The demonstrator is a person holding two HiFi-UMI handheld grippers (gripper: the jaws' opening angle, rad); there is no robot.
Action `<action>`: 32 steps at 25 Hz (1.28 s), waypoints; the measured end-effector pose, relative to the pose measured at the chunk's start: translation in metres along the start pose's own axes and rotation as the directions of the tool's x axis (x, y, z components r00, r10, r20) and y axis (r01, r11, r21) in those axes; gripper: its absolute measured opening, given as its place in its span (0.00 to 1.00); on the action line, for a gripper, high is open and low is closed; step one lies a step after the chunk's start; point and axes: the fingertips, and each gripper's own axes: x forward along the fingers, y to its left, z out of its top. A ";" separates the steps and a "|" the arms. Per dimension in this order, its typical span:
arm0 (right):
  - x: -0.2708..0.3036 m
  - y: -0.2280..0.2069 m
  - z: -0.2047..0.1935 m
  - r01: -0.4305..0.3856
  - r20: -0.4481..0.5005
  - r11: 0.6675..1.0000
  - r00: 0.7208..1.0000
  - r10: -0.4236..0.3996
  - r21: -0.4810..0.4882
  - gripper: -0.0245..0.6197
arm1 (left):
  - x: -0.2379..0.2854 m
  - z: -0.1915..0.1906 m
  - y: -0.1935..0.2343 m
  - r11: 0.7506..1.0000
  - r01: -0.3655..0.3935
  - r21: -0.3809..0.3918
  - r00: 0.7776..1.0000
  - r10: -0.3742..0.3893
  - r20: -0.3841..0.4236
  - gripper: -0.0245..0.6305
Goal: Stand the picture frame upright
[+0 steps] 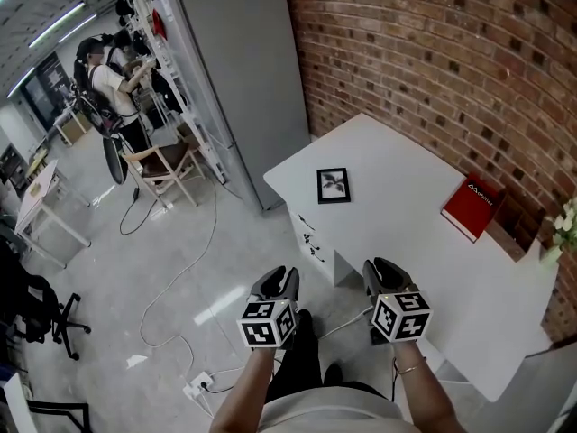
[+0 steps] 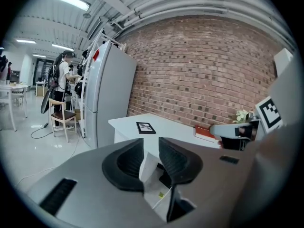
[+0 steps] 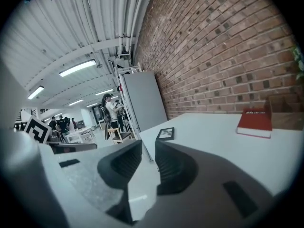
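A small black picture frame [image 1: 333,186] lies flat, face up, near the far left corner of the white table [image 1: 406,233]. It also shows in the left gripper view [image 2: 145,127] and the right gripper view [image 3: 166,133], well ahead of both sets of jaws. My left gripper [image 1: 280,279] hovers over the floor, short of the table's near edge. My right gripper [image 1: 384,271] is beside it, at the table's near edge. In both gripper views the jaws [image 2: 151,148] [image 3: 148,152] stand apart with nothing between them.
A red book [image 1: 470,209] lies by the brick wall on the table's right side, with white flowers [image 1: 566,224] beyond it. A tall grey cabinet [image 1: 243,70] stands left of the table. A wooden chair [image 1: 162,165], floor cables and people [image 1: 113,79] are further left.
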 end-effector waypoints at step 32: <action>0.239 -0.055 0.079 0.179 -0.012 0.983 0.984 -0.178 0.052 0.15 | 0.255 0.100 0.121 0.988 0.154 -0.026 0.986 -0.155 -0.063 0.21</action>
